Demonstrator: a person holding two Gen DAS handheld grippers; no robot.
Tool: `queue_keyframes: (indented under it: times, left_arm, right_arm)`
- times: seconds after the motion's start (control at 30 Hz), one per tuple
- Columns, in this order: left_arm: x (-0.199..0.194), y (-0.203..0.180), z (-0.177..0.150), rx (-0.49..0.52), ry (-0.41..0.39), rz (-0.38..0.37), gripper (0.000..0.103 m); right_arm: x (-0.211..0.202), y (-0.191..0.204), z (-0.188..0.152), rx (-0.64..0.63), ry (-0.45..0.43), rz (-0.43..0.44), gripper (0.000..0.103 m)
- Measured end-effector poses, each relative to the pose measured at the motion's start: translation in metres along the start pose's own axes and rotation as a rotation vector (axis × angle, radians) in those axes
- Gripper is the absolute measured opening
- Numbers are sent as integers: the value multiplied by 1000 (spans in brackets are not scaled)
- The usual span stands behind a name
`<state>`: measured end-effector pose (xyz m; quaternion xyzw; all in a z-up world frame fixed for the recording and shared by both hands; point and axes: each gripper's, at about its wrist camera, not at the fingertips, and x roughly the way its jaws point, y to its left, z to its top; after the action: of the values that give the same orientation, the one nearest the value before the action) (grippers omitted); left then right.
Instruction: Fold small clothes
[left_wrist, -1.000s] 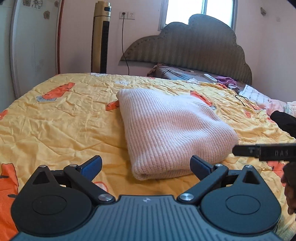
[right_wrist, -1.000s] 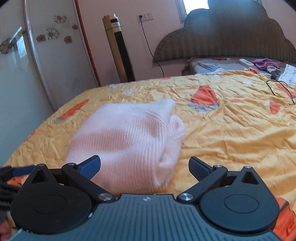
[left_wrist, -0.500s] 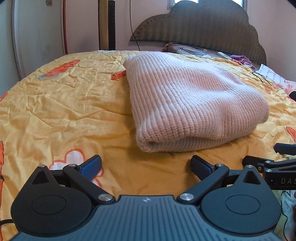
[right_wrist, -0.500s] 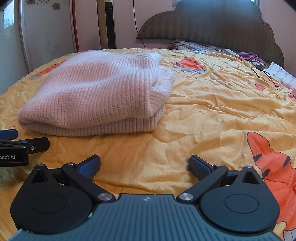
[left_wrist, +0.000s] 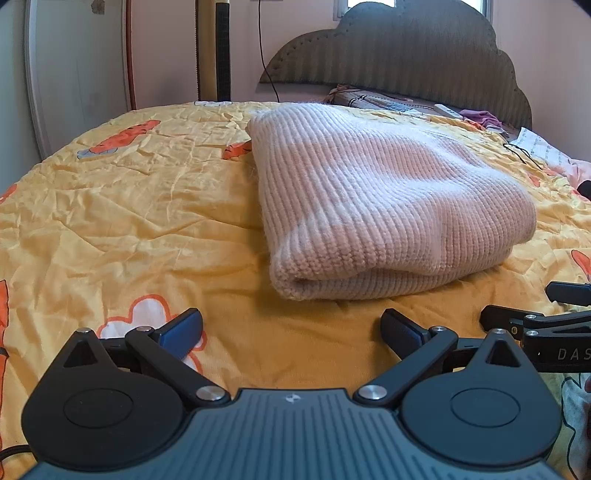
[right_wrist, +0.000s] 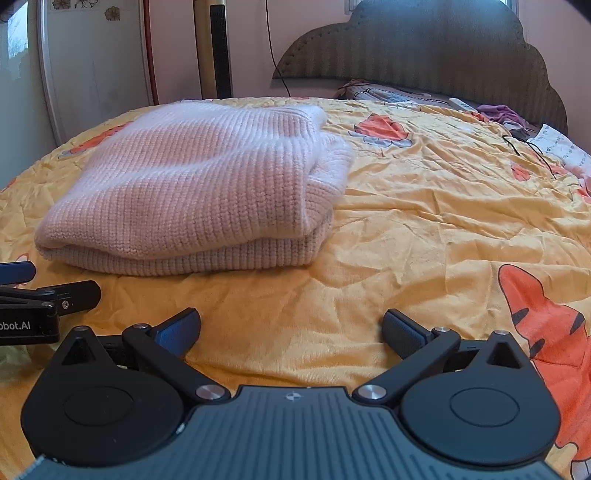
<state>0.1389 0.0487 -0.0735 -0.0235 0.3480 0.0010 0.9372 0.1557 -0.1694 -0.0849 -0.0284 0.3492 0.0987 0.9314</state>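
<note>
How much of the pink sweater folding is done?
Nearly all: the pink sweater lies folded in a neat bundle on the yellow bedspread. Nothing is in hand; the left tongs and right tongs are open and empty. No other clothes are waiting nearby.

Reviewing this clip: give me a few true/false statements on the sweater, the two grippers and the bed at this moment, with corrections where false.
1. The pink knit sweater lies folded on the yellow bedspread. True.
2. The left gripper is shut on the sweater. False: its jaws stand wide apart, short of the sweater's near edge, holding nothing.
3. The right gripper is open and empty. True.
4. The sweater hangs over the edge of the bed. False: it rests wholly on the bedspread, with bedding visible all round it.
5. A dark scalloped headboard stands at the far end of the bed. True.
6. The bedspread is plain white. False: it is yellow with orange cartoon prints.
</note>
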Motion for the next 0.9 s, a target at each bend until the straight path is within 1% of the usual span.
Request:
queue_keyframes:
  times: [0.13, 0.9]
  left_arm:
    - [2, -3, 0, 17, 6, 13, 103]
    - [0, -2, 0, 11, 2, 8, 103]
  right_arm:
    - [-1, -1, -1, 5, -5, 4, 102]
    - [-4, 3, -3, 1, -7, -5, 102]
